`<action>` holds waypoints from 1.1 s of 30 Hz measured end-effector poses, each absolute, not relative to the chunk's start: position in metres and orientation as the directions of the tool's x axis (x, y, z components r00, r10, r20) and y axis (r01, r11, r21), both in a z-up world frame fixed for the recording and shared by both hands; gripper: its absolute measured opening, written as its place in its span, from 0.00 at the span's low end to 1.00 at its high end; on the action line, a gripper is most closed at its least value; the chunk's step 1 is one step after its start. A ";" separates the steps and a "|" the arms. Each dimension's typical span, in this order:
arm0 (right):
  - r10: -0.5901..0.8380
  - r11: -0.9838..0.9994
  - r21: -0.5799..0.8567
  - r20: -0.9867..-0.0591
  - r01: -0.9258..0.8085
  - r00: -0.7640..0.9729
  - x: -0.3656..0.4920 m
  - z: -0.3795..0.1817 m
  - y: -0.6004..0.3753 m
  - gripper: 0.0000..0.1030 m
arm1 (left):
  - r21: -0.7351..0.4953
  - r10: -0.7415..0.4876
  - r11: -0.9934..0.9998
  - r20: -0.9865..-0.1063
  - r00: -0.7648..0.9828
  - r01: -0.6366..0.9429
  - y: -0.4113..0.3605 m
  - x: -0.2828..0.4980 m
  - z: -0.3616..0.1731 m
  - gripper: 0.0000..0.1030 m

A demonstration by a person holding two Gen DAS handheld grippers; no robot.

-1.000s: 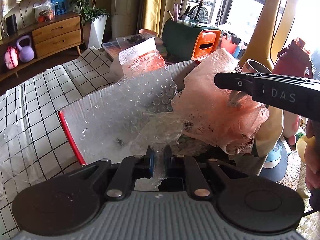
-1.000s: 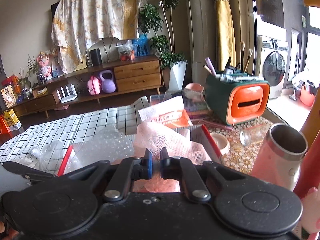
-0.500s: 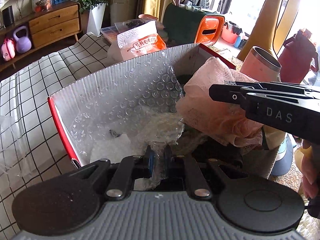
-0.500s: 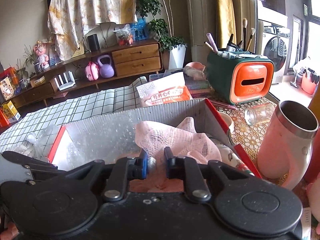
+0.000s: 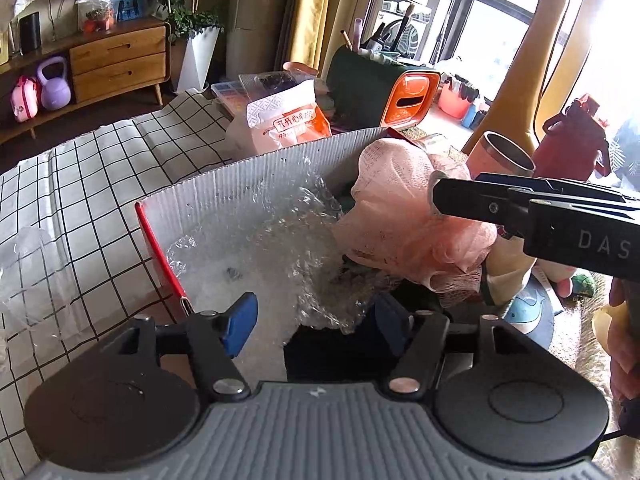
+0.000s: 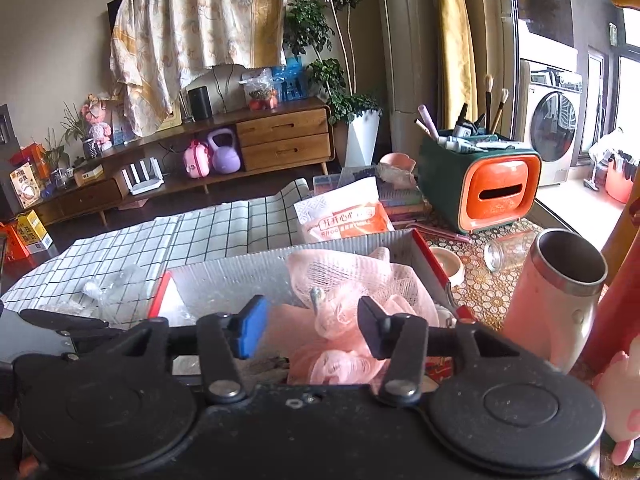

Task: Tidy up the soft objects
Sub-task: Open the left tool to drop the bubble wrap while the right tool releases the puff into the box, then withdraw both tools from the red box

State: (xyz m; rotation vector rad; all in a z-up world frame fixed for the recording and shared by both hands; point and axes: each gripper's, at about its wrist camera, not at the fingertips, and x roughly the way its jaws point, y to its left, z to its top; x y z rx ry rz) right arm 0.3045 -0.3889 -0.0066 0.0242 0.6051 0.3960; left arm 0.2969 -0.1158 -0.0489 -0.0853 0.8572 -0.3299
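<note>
Bubble wrap [image 5: 288, 240] lies crumpled inside the red-edged box [image 5: 160, 248], filling the box's left half w/ its lower edge hanging toward the left gripper [image 5: 316, 320]. Box sits on a checked cloth [image 5: 100, 176], white corrugated wall facing in. Pink mesh pouf [image 6: 352, 280] is piled in the box's right half, touching the wrap. Orange snack bag [image 6: 344, 216] stands just behind the box; green-orange organizer [image 6: 480, 184] is behind the box to the right, w/ brushes sticking up. Steel-rimmed pink cup [image 6: 560, 280] stands just right of the box, off the cloth.

Left gripper: fingers [image 5: 240, 324] have just been opening, now spread apart, wrap's edge between them but not pinched. Right gripper [image 6: 312, 326]: fingers [image 6: 252, 326] also just been opening, now released, pouf below and between them, not squeezed.
</note>
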 end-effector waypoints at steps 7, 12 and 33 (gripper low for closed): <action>0.383 0.919 0.135 -0.520 -0.370 0.763 0.277 0.014 -0.395 0.62 | -0.215 -0.327 0.944 -0.697 0.638 0.249 -0.106 0.270 -0.027 0.65; 0.405 0.909 0.140 -0.514 -0.392 0.756 0.257 0.023 -0.394 0.68 | -0.227 -0.331 0.944 -0.661 0.673 0.241 -0.094 0.245 -0.010 0.71; 0.551 0.813 0.116 -0.470 -0.570 0.690 0.181 0.061 -0.318 1.00 | -0.214 -0.261 0.963 -0.608 0.750 0.162 -0.011 0.158 0.035 0.96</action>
